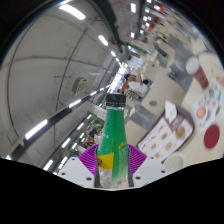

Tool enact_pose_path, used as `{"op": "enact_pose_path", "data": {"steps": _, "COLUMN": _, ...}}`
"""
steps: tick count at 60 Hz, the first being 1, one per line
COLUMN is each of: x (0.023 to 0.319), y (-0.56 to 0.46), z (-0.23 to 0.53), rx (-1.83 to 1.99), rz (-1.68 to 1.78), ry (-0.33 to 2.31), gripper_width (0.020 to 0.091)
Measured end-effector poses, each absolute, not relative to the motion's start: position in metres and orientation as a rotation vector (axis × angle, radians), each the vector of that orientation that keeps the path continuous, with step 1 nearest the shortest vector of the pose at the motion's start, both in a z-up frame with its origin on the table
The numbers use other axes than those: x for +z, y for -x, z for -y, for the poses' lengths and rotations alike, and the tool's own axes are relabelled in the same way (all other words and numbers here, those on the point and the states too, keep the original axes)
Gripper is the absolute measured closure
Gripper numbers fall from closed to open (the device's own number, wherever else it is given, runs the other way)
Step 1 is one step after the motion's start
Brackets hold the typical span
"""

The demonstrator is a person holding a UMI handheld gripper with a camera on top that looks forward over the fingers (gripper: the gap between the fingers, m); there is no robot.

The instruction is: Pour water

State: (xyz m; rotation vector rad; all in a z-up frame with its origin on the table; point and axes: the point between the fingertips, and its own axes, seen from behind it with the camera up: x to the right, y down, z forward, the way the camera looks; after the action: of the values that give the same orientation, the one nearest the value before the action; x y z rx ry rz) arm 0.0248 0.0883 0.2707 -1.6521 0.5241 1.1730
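One green bottle (116, 140), one tool (113, 163), two purple pads (91, 159).

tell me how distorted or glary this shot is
Gripper view: strong fisheye bending, with the ceiling light strips curving in arcs and the room tilted; the lights glare bright white; the green bottle held between the hand-held gripper fingers looks fairly sharp, the background tables softer.

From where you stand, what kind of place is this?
Probably a large canteen or food hall: long ceiling light strips, tables with colourful menu-like cards. The fingers grip a green bottle.
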Motion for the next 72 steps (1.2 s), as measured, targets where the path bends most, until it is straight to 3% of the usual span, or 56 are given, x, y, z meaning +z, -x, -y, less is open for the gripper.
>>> {"op": "enact_pose_path", "data": {"steps": 6, "x": 0.304, "y": -0.105, "z": -0.098, "rx": 0.649, "rz": -0.174, "ry": 1.619, "gripper_width": 0.0728}}
{"op": "enact_pose_path", "data": {"steps": 12, "x": 0.281, "y": -0.170, "z": -0.102, "rx": 0.262, "rz": 0.017, "ry": 1.597, "gripper_width": 0.0729}}
{"op": "enact_pose_path", "data": {"steps": 21, "x": 0.178, "y": -0.212, "z": -0.110, "rx": 0.059, "rz": 0.182, "ry": 1.670, "gripper_width": 0.0728}}
{"op": "enact_pose_path", "data": {"steps": 37, "x": 0.079, "y": -0.200, "z": -0.117, "rx": 0.127, "rz": 0.257, "ry": 1.802, "gripper_width": 0.0716}}
{"op": "enact_pose_path", "data": {"steps": 39, "x": 0.089, "y": -0.199, "z": -0.117, "rx": 0.126, "rz": 0.255, "ry": 1.757, "gripper_width": 0.0720}}
{"op": "enact_pose_path", "data": {"steps": 53, "x": 0.084, "y": -0.204, "z": -0.112, "rx": 0.092, "rz": 0.212, "ry": 1.749, "gripper_width": 0.0723}}
{"op": "enact_pose_path", "data": {"steps": 55, "x": 0.085, "y": -0.205, "z": -0.111, "rx": 0.095, "rz": 0.202, "ry": 1.753, "gripper_width": 0.0705}}
{"op": "enact_pose_path", "data": {"steps": 64, "x": 0.070, "y": -0.202, "z": -0.108, "rx": 0.126, "rz": 0.186, "ry": 1.887, "gripper_width": 0.0505}}
{"op": "enact_pose_path", "data": {"steps": 72, "x": 0.067, "y": -0.199, "z": -0.089, "rx": 0.189, "rz": 0.128, "ry": 1.986, "gripper_width": 0.0237}}
